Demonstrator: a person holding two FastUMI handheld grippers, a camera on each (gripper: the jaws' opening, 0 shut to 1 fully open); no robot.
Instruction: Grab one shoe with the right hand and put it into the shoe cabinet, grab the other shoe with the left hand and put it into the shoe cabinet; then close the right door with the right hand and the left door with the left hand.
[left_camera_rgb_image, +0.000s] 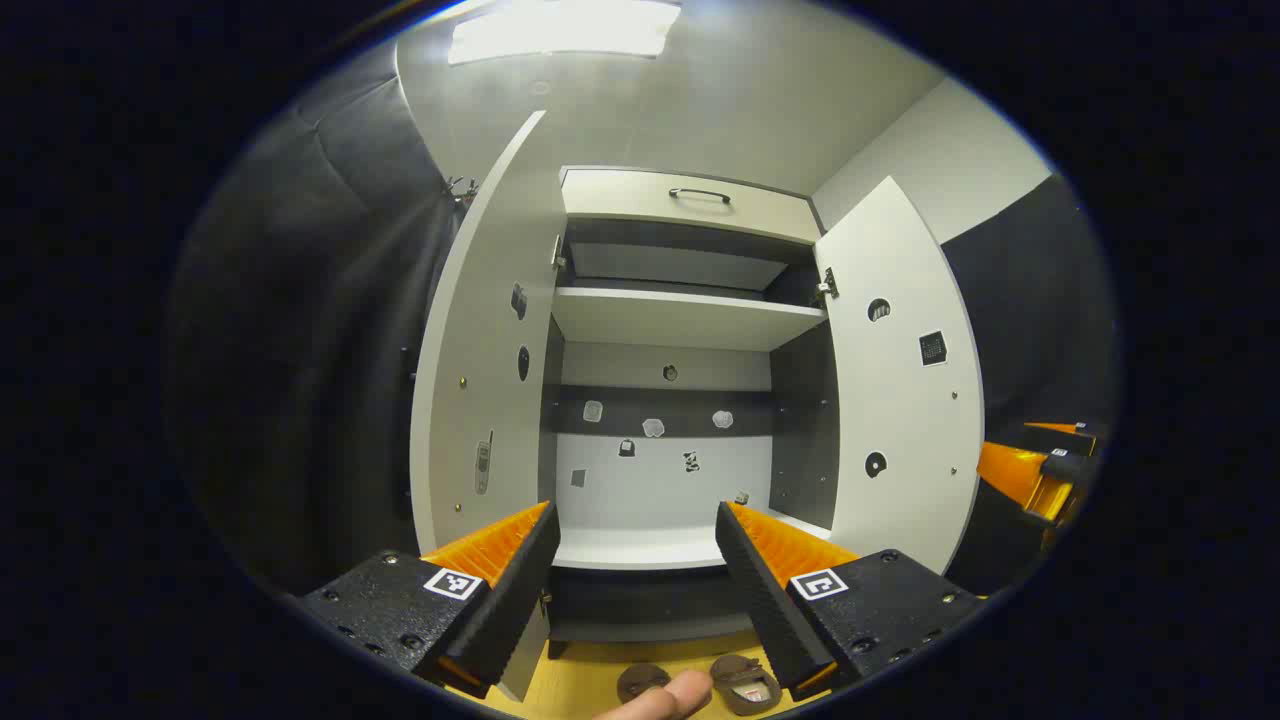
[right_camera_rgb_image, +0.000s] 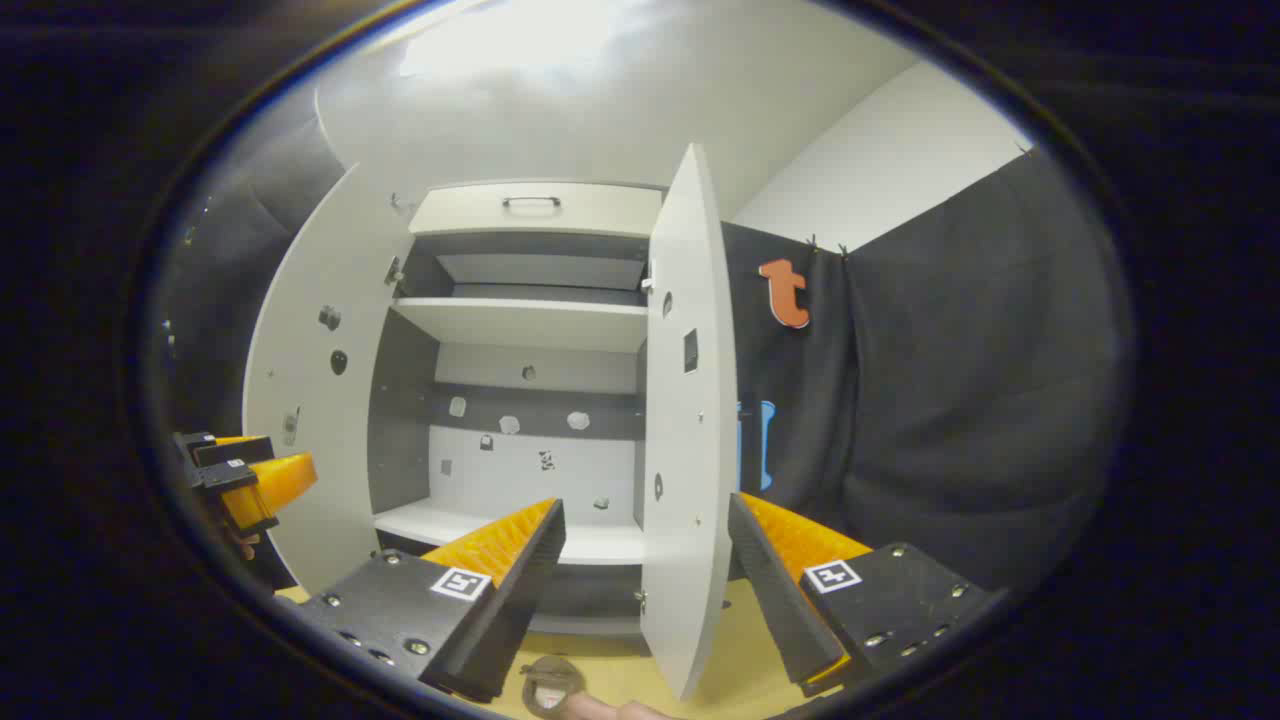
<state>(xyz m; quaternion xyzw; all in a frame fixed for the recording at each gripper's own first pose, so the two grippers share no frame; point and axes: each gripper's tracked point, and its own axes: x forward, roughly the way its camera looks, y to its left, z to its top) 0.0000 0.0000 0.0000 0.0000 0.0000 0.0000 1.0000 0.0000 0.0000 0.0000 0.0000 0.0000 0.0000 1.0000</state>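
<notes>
The white two-door shoe cabinet (left_camera_rgb_image: 680, 330) stands open ahead, with its left door (left_camera_rgb_image: 490, 370) and right door (left_camera_rgb_image: 900, 390) both swung outward. Inside, a white upper shelf (left_camera_rgb_image: 685, 318) and a white bottom shelf (left_camera_rgb_image: 650, 548) are bare. In the left gripper view, the left gripper (left_camera_rgb_image: 635, 545) hangs before the opening, jaws wide apart and holding nothing. Two brown shoes (left_camera_rgb_image: 742, 682) lie side by side on the yellow wooden floor (left_camera_rgb_image: 590, 670) below the cabinet, just beyond a fingertip (left_camera_rgb_image: 675, 695). In the right gripper view, the right gripper (right_camera_rgb_image: 645, 545) has its jaws wide too, empty, with the right door's edge (right_camera_rgb_image: 690, 420) between them farther off, and one shoe (right_camera_rgb_image: 550, 685) on the floor beneath
</notes>
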